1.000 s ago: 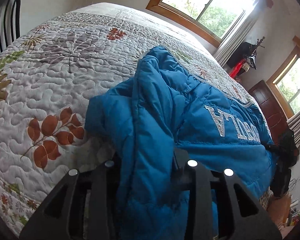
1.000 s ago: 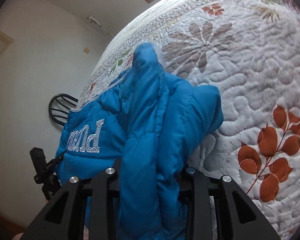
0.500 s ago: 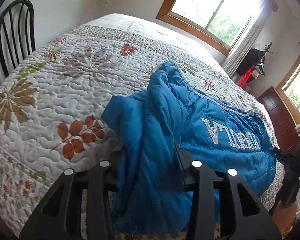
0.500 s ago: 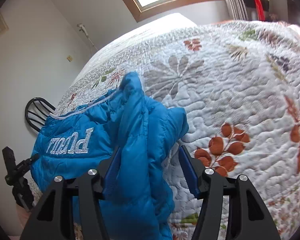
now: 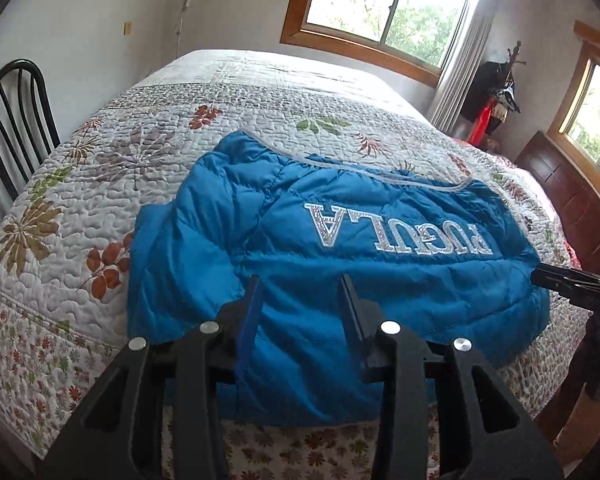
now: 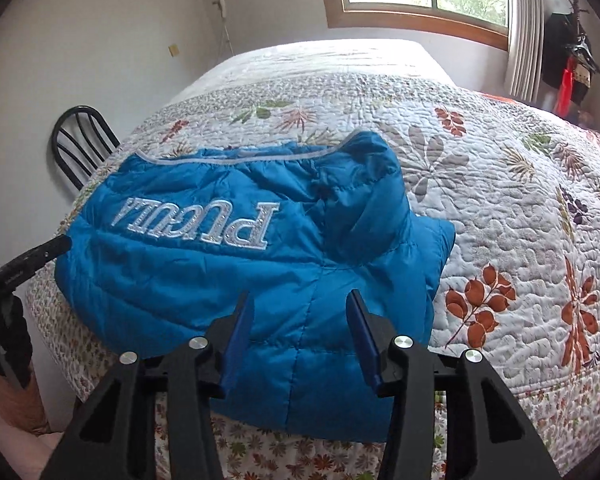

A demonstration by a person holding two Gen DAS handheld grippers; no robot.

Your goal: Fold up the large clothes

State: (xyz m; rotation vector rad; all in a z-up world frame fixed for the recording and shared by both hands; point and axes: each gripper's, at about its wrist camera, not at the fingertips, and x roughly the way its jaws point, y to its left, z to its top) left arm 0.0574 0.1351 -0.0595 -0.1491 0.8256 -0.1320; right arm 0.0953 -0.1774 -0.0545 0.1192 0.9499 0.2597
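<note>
Silver lettering, upside down to both cameras, reads "PUGULA" across the blue puffer jacket (image 5: 340,248), which lies on the floral quilt (image 5: 100,168) with its lower hem over the bed's near edge. Bare quilt stretches beyond and beside it. Left gripper (image 5: 300,300) stands apart, holding nothing; right gripper (image 6: 300,312) is closing, pads clear of fabric.

Walls: I see plain white walls (image 5: 100,8) with a small switch plate (image 5: 128,28).
Windows: I count two wood-framed windows, one behind the bed (image 5: 384,4), one at the right (image 5: 592,116); bright daylight, pale curtain (image 5: 460,68).
Bed: white quilt with leaf prints (image 5: 140,128).
Chair: black spindle-back chair (image 5: 12,120), beside the bed.
Corner: I make out dark and red clothing on a stand (image 5: 496,100), brown wooden cabinet (image 5: 564,192).
</note>
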